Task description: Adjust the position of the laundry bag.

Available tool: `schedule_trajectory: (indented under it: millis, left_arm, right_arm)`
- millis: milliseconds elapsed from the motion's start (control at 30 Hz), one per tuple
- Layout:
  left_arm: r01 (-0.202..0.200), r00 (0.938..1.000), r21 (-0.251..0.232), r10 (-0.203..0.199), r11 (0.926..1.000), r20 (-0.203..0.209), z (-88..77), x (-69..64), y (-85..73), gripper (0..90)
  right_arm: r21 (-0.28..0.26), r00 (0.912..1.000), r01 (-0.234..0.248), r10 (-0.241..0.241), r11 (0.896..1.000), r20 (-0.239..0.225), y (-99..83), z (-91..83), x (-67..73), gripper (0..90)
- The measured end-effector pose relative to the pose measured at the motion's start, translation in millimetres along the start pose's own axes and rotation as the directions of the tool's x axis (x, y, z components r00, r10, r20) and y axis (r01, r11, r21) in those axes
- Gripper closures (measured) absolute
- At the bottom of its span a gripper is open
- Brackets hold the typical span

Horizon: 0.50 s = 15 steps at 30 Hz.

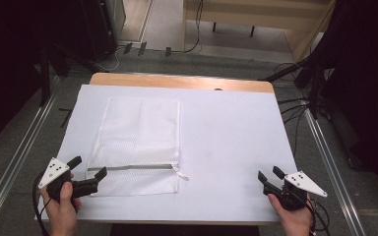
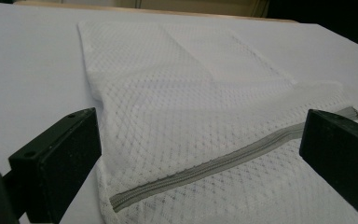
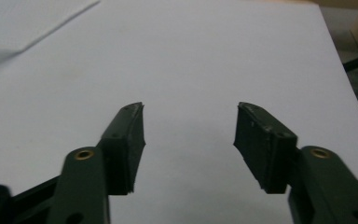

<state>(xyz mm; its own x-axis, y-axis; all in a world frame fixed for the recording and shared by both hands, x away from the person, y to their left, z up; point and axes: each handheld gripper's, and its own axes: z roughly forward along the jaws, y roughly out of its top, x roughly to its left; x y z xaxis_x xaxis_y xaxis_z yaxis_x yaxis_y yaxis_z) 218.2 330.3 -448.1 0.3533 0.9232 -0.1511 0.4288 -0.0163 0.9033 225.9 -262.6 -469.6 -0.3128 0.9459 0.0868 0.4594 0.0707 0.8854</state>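
Left gripper [image 1: 89, 168]: jaws spread wide and empty, poised at the near left corner of the mesh bag [image 1: 139, 147]; one jaw sits off the bag's left edge, the other over the mesh near the zipper's closed end.
Mesh bag: white, lying flat on the left half of the white table cover [image 1: 236, 147], long side running away from the person, no other item on it.
Zipper [image 1: 133, 167]: grey, running across the bag near its front edge; appears fully closed, with the pull tab [image 1: 179, 171] at the right end.
Right gripper [image 1: 271, 175]: jaws parted, nothing between them, resting low at the near right of the cover, well apart from the bag.
Step in hand: approach; judged as the left gripper lining up to pin the bag's corner.
Next move: likely calls for closing on mesh beside the zipper, then bringing the right gripper across to the pull tab.
Edges: bag's left side lies near the cover's left edge.
Open room: cover right of the bag is bare, giving free travel.
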Motion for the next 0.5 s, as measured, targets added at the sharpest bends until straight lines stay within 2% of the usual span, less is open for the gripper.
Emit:
schedule_trajectory:
  millis: [100,200,267,367,433,500]
  left_arm:
    - [0.001,1.0,-0.003,-0.001,1.0,-0.005,0.1,-0.6,0.2,0.0]
    - [0.007,1.0,-0.017,-0.007,0.9998,-0.004,-1.9,0.4,0.0,0.0]
    - [0.006,1.0,-0.019,-0.006,0.9998,-0.001,-3.0,0.9,0.1,0.0]
    - [0.011,0.9999,-0.017,-0.011,0.9998,-0.005,-3.1,2.0,-0.2,0.0]
    - [0.015,0.9999,-0.018,-0.015,0.9997,-0.004,-2.6,2.4,-0.3,0.0]
    - [0.015,0.9999,-0.017,-0.015,0.9997,-0.006,-2.3,2.4,-0.2,0.0]
  right_arm:
    - [-0.03,0.9996,0.029,-0.029,0.999,-0.002,4.8,0.4,9.9,50.2]
    - [0.012,0.9982,0.056,-0.055,0.998,-0.022,12.2,5.2,19.4,53.5]
    - [0.039,0.9963,0.06,-0.058,0.997,-0.064,17.5,10.1,26.2,55.4]
    - [0.04,0.9896,0.084,-0.078,0.996,-0.121,25.9,18.0,38.7,58.6]
    - [0.006,0.9795,0.04,-0.038,0.999,-0.198,30.9,26.0,46.0,62.5]
    - [0.013,0.9751,0.031,-0.028,0.999,-0.22,38.5,33.8,55.8,65.2]
